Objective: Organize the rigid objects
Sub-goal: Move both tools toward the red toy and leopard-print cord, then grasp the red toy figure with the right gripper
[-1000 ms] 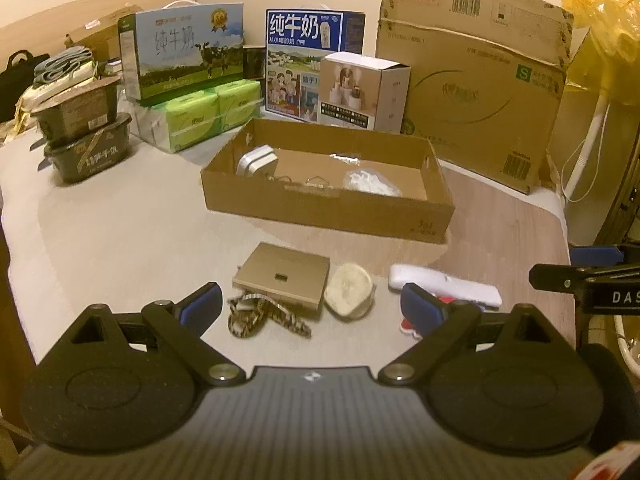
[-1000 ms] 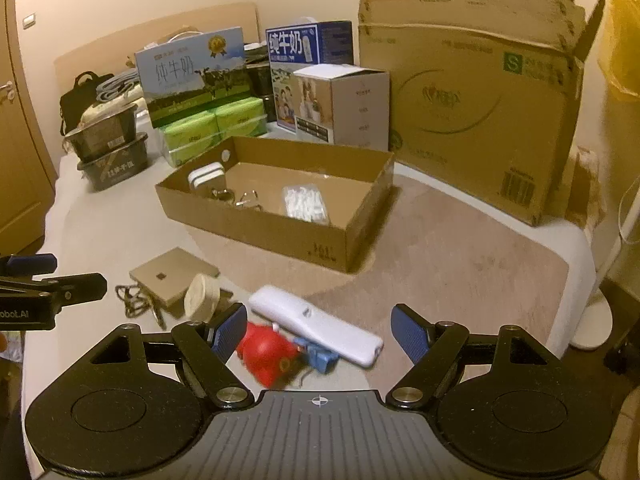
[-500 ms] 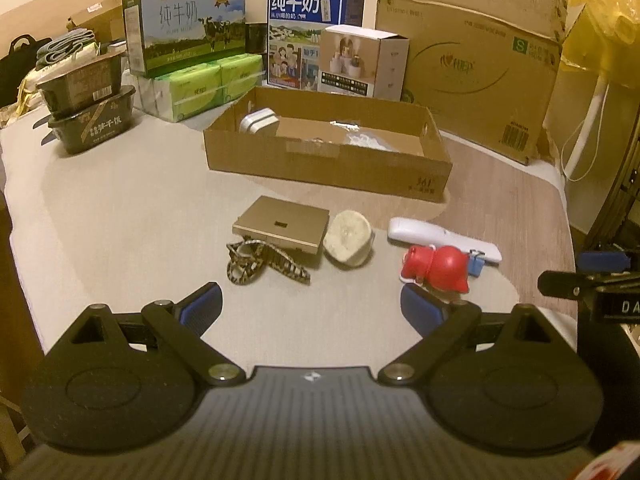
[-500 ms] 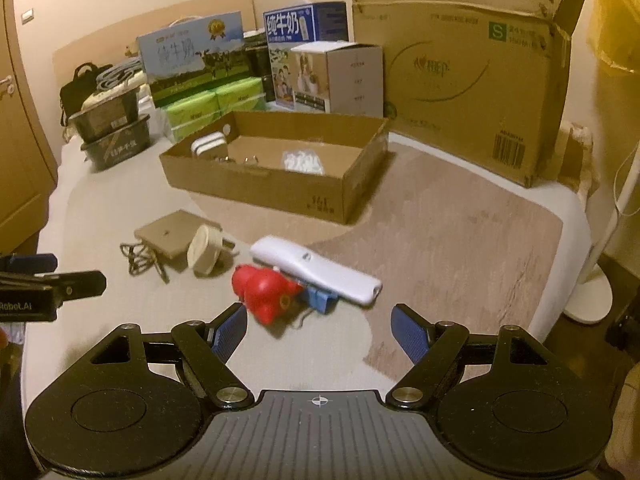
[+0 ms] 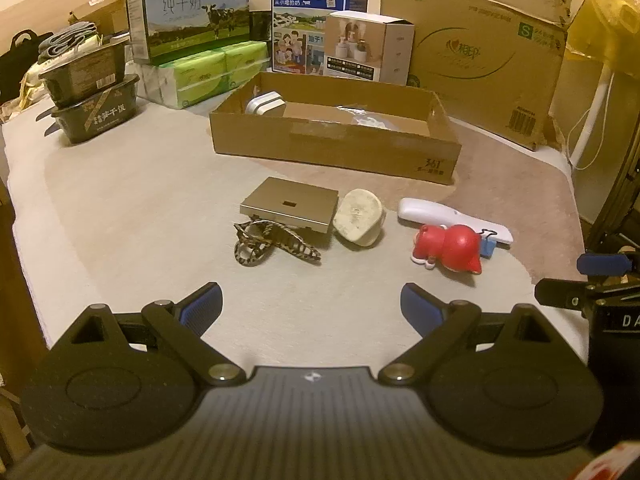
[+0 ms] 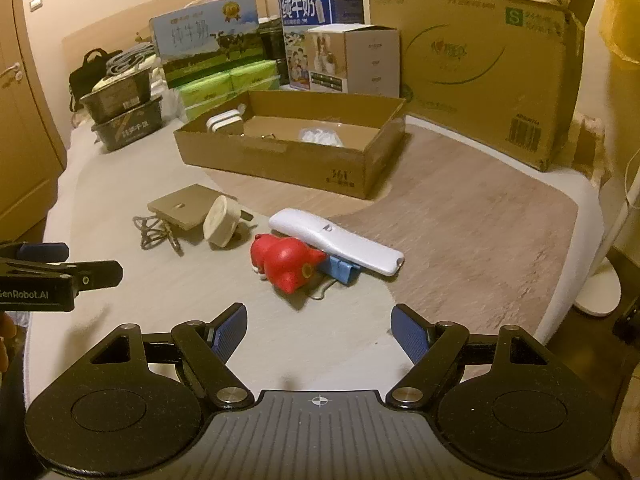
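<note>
Left wrist view: low over the bed's near edge, facing the far boxes, tilted down. Right wrist view: same edge, further right, angled toward the bed's left side. Both share the cardboard tray and red toy.

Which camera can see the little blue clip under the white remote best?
The right wrist view: the small blue binder clip shows its body and wire handle beneath the long white plastic remote. In the left wrist view only a blue corner peeks out behind the red pig figurine.
</note>
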